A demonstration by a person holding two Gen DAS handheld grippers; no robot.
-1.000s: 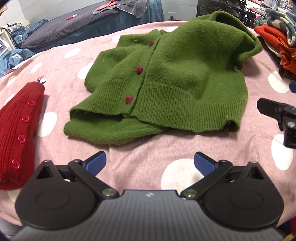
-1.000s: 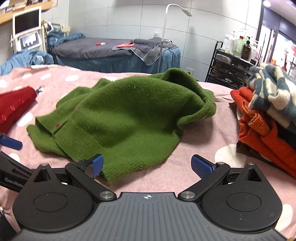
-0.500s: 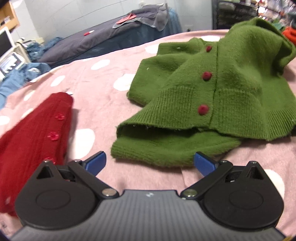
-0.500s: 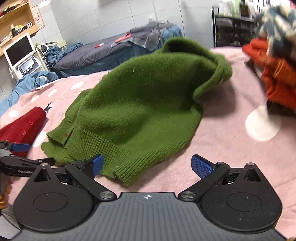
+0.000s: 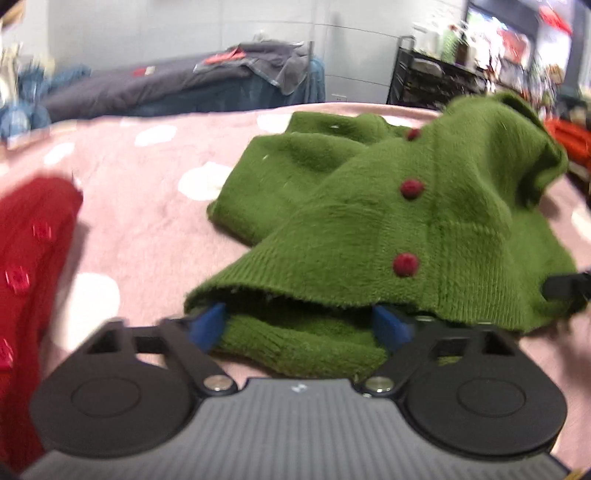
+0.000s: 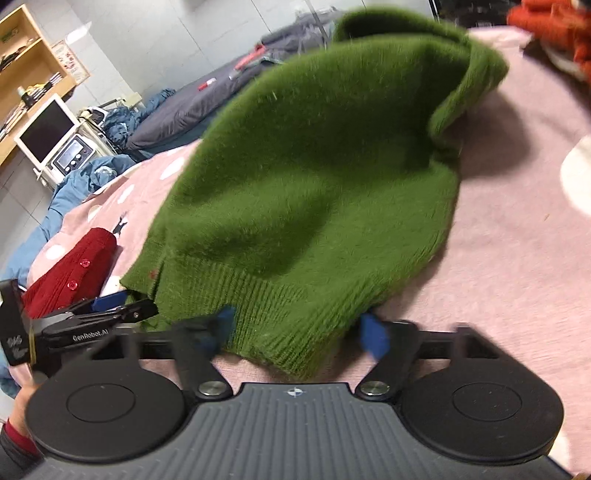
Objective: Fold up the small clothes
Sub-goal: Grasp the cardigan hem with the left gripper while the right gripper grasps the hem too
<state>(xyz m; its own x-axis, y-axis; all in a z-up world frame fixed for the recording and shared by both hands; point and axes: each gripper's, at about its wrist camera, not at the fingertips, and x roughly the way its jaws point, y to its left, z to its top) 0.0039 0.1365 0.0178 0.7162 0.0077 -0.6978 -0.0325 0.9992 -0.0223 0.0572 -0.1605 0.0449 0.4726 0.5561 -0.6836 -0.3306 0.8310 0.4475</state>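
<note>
Both sets of tongs are at the near hem of the green cardigan (image 5: 388, 218) now, and both are spread wide. Left tongs (image 5: 301, 326) sit with the blue fingertips (image 5: 208, 325) on either side of the folded lower layer of the hem, the upper ribbed edge draped over them; nothing pinched, jaws apart. Right tongs (image 6: 301, 330) straddle the ribbed hem corner too, blue pads either side of the knit, not clamped. That cardigan lies rumpled on the pink polka-dot cover (image 5: 147, 221), red buttons facing up in the left view, its far part heaped high in the right view. Just left of it, close but apart, lies a red buttoned knit (image 5: 26, 266), near the left tongs' flank. From the right wrist view the left tongs show low at the left, beside that red knit. Orange clothes (image 6: 554, 26) sit piled beyond the cardigan's far right. Behind, a dark grey bed (image 6: 207, 107), blue cloth (image 6: 74, 184) and a small monitor (image 6: 48, 133). Blur softens it all.
</note>
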